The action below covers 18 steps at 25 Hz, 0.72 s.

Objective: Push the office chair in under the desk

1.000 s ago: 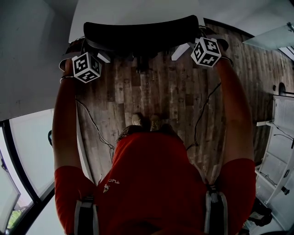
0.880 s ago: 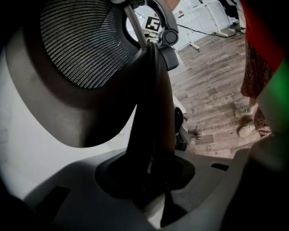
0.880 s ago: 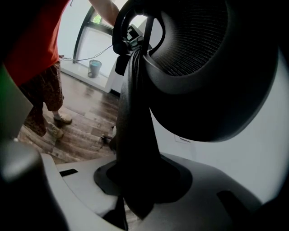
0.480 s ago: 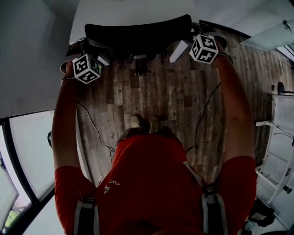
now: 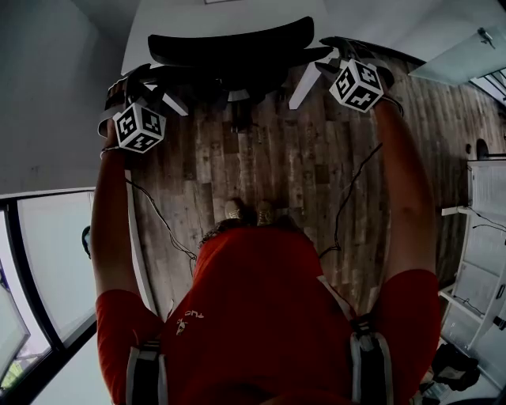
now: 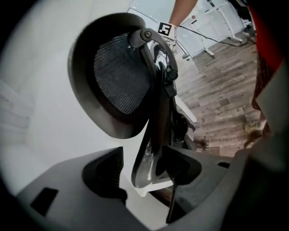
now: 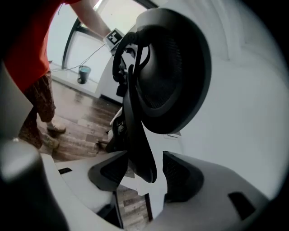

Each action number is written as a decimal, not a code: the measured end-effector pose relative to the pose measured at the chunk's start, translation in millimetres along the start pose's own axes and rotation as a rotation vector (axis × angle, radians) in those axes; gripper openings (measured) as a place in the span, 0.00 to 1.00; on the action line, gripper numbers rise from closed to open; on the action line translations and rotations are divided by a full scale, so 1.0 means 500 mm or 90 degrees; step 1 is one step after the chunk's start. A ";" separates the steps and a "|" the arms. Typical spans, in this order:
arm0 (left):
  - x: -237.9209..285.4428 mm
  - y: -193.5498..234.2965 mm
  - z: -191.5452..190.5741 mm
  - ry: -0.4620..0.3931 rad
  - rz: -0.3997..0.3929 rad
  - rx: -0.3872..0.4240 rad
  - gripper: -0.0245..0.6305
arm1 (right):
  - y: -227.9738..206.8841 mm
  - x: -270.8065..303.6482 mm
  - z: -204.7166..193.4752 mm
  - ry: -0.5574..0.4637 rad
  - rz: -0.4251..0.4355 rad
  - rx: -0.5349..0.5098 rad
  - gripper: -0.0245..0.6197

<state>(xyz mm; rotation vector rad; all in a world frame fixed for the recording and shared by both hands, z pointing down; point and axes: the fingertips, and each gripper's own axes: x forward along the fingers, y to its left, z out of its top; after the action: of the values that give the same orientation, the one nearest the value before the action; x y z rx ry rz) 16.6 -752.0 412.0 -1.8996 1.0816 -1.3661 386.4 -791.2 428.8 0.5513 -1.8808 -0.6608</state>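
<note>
Head view: the chair (image 5: 237, 49), top centre, seems tucked under the surface (image 5: 194, 22); only withdrawing remains. Left gripper view: the left hand-held gripper (image 6: 142, 173), jaws just opening, loosely straddles its frame. Right gripper view: the right hand-held gripper (image 7: 144, 171) likewise.

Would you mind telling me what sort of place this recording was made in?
Most likely an office or workroom. A black mesh-backed office chair stands at a white desk, the floor is wood plank, and a tall glazed window runs along one side.
</note>
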 end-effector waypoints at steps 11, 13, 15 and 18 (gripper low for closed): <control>-0.201 0.007 0.170 -0.265 0.069 -0.367 0.43 | 0.043 -0.162 0.177 -0.285 -0.144 0.281 0.39; -0.233 -0.002 0.208 -0.320 0.065 -0.426 0.40 | 0.059 -0.190 0.223 -0.348 -0.154 0.333 0.34; -0.258 -0.012 0.234 -0.365 0.061 -0.475 0.34 | 0.079 -0.213 0.271 -0.405 -0.156 0.369 0.29; -0.292 -0.026 0.267 -0.418 0.058 -0.522 0.24 | 0.109 -0.244 0.337 -0.486 -0.150 0.421 0.21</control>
<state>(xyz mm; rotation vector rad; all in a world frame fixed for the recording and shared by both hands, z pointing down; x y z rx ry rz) 123.7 -622.7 306.2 -2.5319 1.4424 -0.1414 271.7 -639.9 327.6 1.0578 -2.8106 -0.4017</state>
